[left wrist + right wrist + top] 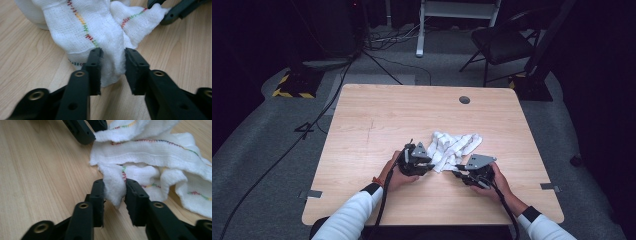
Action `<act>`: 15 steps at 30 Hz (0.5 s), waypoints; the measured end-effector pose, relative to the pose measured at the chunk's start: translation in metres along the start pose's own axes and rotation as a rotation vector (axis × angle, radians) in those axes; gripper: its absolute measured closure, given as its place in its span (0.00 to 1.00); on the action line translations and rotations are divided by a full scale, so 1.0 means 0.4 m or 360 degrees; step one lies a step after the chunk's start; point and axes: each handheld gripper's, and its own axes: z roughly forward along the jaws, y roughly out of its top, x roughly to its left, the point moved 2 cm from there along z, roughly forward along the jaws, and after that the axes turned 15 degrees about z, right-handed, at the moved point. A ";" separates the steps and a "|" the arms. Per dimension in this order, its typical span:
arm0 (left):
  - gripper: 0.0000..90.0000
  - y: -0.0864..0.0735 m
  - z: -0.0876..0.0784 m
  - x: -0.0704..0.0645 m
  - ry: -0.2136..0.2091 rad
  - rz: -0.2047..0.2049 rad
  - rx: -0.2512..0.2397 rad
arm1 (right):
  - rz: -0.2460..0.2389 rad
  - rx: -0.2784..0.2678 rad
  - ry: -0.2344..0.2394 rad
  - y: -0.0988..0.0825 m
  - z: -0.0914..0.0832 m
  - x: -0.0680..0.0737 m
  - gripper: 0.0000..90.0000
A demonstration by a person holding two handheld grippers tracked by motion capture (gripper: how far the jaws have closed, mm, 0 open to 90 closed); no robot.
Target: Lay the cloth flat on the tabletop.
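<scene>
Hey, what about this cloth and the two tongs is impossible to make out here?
- Cloth: full shape and size hidden by its own bunched folds, high view.
- Left tongs: the cloth fold between them hides the right pad's contact, left gripper view.
- Cloth's far part: cut off by the top and right edges, right gripper view.

You've got loads of bare table (377, 115) to the left and at the far end. The crumpled white cloth (454, 146) sits between your left gripper (428, 167) and right gripper (458, 172), blocking the straight path across.
</scene>
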 end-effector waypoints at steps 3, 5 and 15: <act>0.89 -0.006 -0.015 0.009 0.0014 0.0031 -0.0030 | 0.0019 -0.0018 -0.0001 -0.002 -0.012 -0.013 0.89; 0.90 -0.007 -0.020 0.010 0.0019 0.0052 -0.0032 | 0.0025 -0.0027 0.0001 -0.002 -0.019 -0.018 0.89; 0.95 -0.016 -0.095 0.027 0.0115 0.0003 -0.0132 | 0.0048 -0.0069 -0.0050 -0.020 -0.093 -0.064 0.92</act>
